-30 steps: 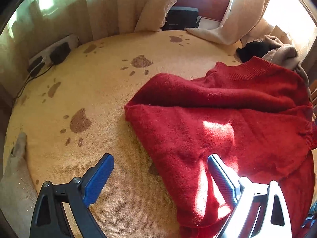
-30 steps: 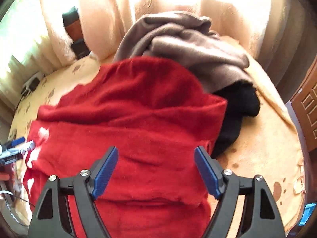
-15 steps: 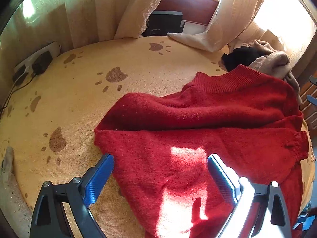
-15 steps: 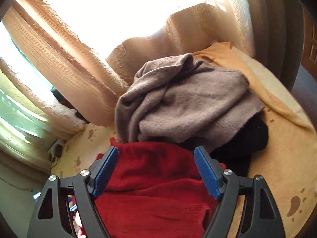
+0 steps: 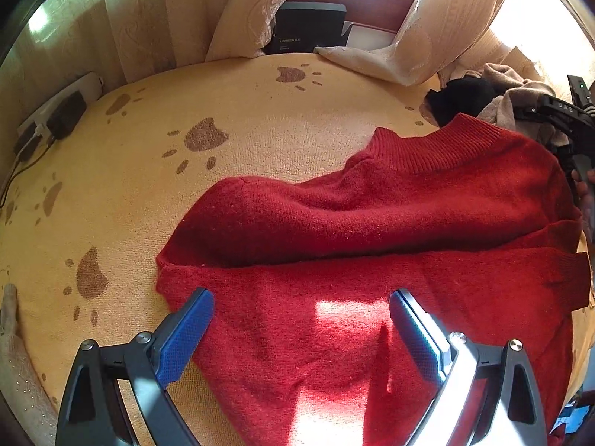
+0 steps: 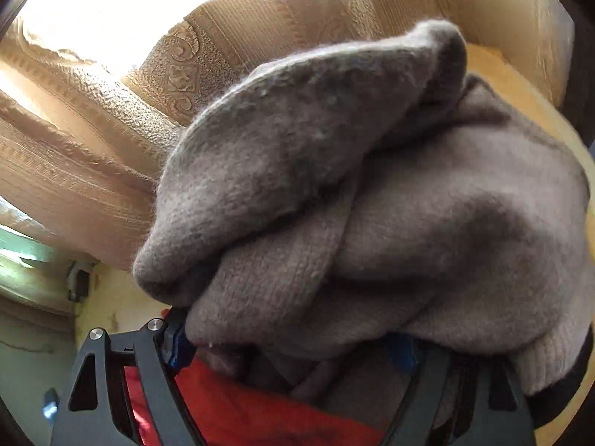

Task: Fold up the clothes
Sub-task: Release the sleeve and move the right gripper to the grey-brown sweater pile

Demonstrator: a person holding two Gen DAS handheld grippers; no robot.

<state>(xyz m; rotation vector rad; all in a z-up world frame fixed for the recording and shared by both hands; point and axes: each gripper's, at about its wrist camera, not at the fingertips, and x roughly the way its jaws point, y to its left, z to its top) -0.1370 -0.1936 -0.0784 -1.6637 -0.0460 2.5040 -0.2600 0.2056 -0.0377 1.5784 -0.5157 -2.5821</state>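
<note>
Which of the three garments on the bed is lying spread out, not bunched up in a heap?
The red sweater. It lies spread across the yellow bedcover, while the grey-brown garment and the black one are crumpled together beyond it.

I see a yellow paw-print cover (image 5: 260, 119) under sunlit beige curtains (image 5: 148, 18), a power strip (image 5: 55, 115) at its left edge and a black box (image 5: 308, 31) behind.
</note>
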